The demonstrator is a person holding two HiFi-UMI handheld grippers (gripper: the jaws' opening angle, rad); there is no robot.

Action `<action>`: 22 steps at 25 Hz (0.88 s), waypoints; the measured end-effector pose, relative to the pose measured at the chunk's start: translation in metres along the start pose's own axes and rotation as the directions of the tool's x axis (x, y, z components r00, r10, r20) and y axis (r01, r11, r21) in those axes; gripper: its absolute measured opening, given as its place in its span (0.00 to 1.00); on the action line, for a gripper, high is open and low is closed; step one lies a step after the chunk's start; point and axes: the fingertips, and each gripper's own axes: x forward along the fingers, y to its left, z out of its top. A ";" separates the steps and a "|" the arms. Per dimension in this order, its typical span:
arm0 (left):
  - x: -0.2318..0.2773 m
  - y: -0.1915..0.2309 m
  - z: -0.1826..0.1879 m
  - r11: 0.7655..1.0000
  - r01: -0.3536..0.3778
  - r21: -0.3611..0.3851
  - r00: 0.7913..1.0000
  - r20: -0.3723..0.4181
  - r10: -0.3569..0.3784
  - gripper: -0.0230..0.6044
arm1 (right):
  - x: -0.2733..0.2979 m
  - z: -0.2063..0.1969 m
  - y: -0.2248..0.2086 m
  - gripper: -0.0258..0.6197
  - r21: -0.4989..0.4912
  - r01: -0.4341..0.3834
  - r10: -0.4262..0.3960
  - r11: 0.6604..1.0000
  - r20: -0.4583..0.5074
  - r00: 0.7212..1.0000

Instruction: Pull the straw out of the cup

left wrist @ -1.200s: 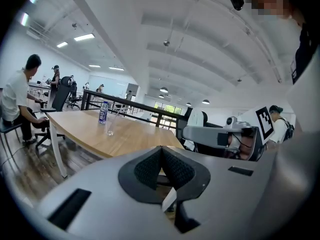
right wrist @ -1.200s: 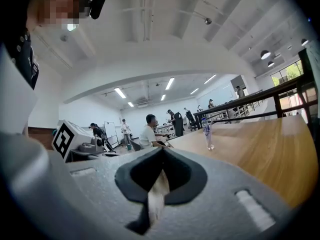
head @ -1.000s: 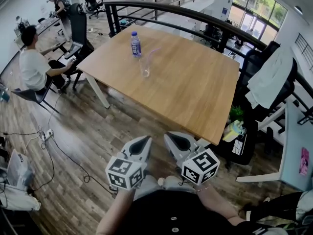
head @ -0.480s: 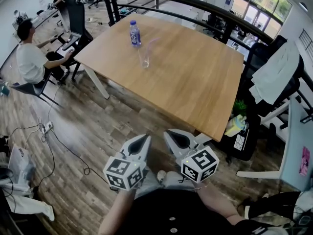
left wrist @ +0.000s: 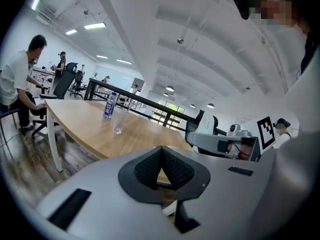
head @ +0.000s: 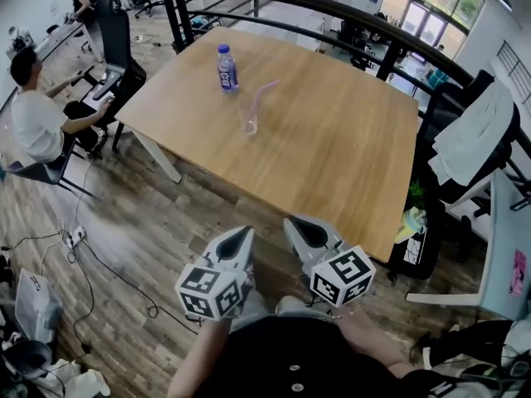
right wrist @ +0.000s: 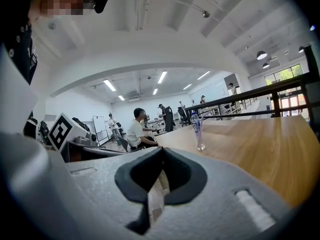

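Note:
A clear cup (head: 250, 124) stands on the wooden table (head: 332, 156), far from me, with a pink bent straw (head: 263, 94) leaning out of it. In the left gripper view the cup (left wrist: 118, 126) sits near the table's left end. In the right gripper view the cup (right wrist: 200, 141) is small and distant. My left gripper (head: 242, 233) and right gripper (head: 293, 223) hang side by side over the floor, short of the table's near edge. Both are shut and hold nothing. The left gripper (left wrist: 161, 148) and the right gripper (right wrist: 162, 150) each show their pads meeting.
A water bottle (head: 226, 67) stands just behind the cup. A person (head: 33, 123) sits at a desk to the left. A black railing (head: 332, 15) runs behind the table. A chair draped in white cloth (head: 473, 135) stands at right. Cables (head: 108, 264) lie on the floor.
I have moved closer to the table, carrying both grippers forward together. The table and cup now look nearer. Both pairs of jaws stay shut.

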 end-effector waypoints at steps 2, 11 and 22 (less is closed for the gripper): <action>0.010 0.021 0.016 1.000 0.018 0.001 1.000 0.001 -0.018 0.06 | 0.027 0.011 -0.003 0.04 -0.007 0.003 -0.003 1.000 0.005 1.000; 0.044 0.103 0.080 0.994 0.103 0.040 0.995 -0.021 -0.102 0.06 | 0.123 0.049 -0.017 0.04 -0.002 0.081 -0.080 0.997 0.042 0.996; 0.062 0.141 0.087 0.984 0.177 -0.001 0.983 -0.058 -0.176 0.06 | 0.162 0.047 -0.027 0.04 0.009 0.160 -0.160 0.987 0.007 0.987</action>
